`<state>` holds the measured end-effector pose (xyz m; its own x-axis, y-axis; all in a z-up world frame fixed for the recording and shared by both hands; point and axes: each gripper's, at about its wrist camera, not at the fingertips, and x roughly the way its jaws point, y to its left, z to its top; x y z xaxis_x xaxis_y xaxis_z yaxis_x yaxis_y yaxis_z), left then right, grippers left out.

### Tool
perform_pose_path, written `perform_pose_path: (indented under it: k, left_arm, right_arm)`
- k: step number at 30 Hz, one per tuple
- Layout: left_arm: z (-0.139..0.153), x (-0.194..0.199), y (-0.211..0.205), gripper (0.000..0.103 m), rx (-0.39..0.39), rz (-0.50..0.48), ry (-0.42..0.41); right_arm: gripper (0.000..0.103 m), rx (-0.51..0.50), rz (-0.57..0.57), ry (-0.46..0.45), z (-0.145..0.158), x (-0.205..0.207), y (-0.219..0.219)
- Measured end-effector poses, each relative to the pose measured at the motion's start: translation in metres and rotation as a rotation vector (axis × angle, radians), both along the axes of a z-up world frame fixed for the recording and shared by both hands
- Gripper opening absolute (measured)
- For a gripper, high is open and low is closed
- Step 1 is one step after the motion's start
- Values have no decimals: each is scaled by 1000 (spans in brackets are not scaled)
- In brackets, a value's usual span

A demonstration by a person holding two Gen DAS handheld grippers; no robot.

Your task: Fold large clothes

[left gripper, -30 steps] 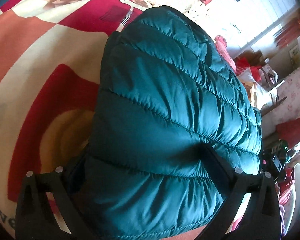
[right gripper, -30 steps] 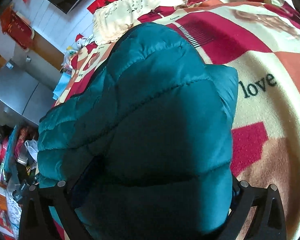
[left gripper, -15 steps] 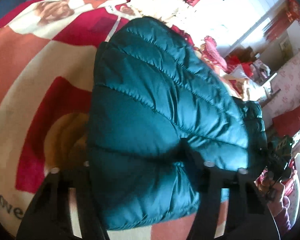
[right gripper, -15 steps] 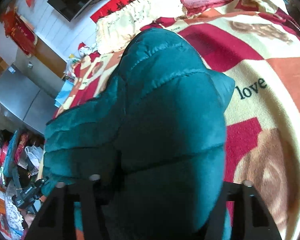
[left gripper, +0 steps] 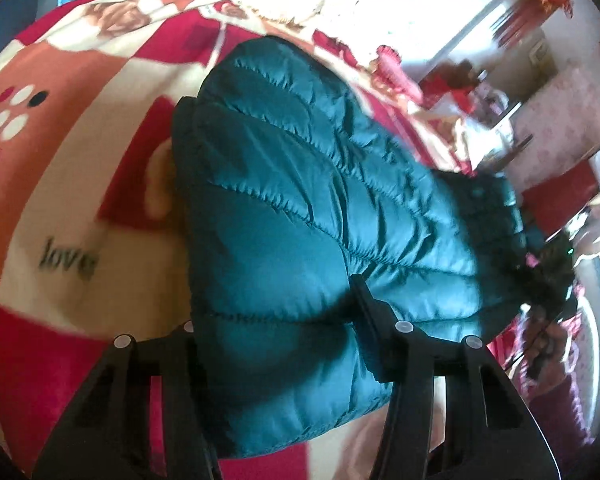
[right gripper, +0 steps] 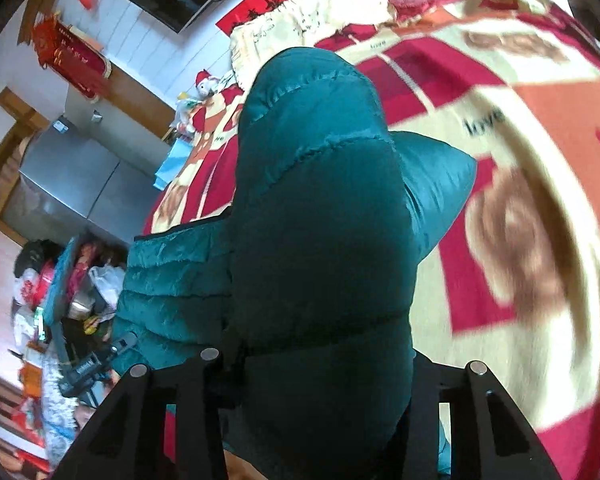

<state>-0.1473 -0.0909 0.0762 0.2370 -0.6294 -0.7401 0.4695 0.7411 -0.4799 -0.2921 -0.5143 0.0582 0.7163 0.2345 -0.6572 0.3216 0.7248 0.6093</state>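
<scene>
Left wrist: teal jacket (left gripper: 300, 216) on red-and-cream blanket (left gripper: 60, 160), cluttered room.

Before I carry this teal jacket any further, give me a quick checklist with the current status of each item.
1. Left gripper closed on the puffer jacket: ok.
2. Right gripper closed on the jacket: ok.
3. Fabric bunched thickly between both pairs of fingers, grip depth: ok.
4. Far end of jacket clear of the blanket: cannot tell.
5. Sleeves tucked in: cannot tell; a corner sticks out sideways.
6. Images sharp enough to judge: not ok, blanket is motion-blurred.
</scene>
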Motion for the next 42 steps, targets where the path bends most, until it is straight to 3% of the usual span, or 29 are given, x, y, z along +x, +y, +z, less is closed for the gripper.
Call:
perform_pose_path:
  k: [2,4,6,10,15,24,34,38,42]
  left_arm:
    - [-12,0,-3,64,26,16,5]
    - [-20,3,-1,77,30,50,16]
    - [-20,4,0,80,39,86,5]
    - [-9,-7,5,80,80,136,-34]
    - [15,-36,10,80,160,195,-168]
    - [30,-76,-1,80,233,255,-277]
    - [32,-108,-23,80,296,269,-351]
    - [34,-115,-25,80,298,271,-368]
    - [36,-119,-28,80,308,271,-391]
  right_arm:
    - [48,12,-13,14,-9,-8,2]
    - [63,-42,-47,69,-23,-9,2]
    - [77,-130,-93,148,-37,-6,1]
    - [78,-134,-153,162,-33,-11,1]
    - [78,-297,-202,177,1,-32,18]
    - [78,-433,-217,70,47,-56,86]
    - [78,-537,-190,33,41,-38,169]
    - [78,-585,-155,38,38,-32,190]
    - [78,-572,-145,28,37,-29,199]
